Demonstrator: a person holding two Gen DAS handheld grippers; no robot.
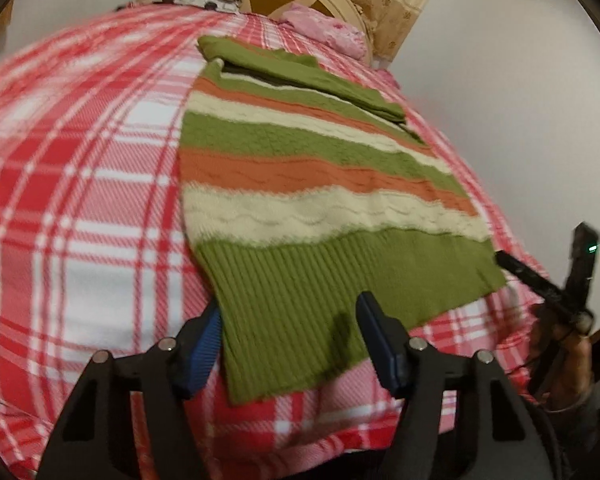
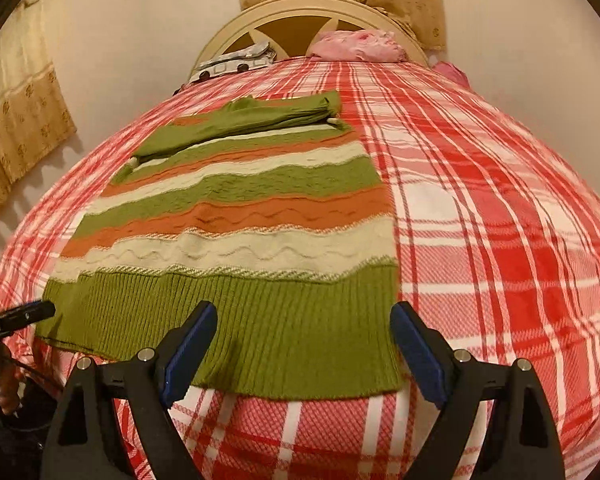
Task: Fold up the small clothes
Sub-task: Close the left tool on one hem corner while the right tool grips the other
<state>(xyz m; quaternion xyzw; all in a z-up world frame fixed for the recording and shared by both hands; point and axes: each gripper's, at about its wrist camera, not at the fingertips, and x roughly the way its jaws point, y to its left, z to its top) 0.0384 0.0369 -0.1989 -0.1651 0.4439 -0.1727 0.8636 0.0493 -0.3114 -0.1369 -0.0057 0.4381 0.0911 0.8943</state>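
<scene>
Lengthwise, the striped knit sweater [image 2: 236, 220] lies on the plaid bedspread [image 2: 500, 220], ribbed hem [image 2: 236, 328] at the near edge. Left gripper [image 1: 290, 344] and right gripper [image 2: 304, 354] gape empty, probably just above hem corners.

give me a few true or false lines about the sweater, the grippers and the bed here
1. The striped sweater lies flat on the plaid blanket. True.
2. The right gripper is shut on the hem. False: its fingers stand open, nothing between them.
3. The sleeves are folded across the sweater's far end. True.
4. The left gripper holds a sock. False: it is open, and its fingers straddle the sweater's near corner.
5. The pink pillow sits on the sweater. False: it lies by the headboard, apart from it.
</scene>
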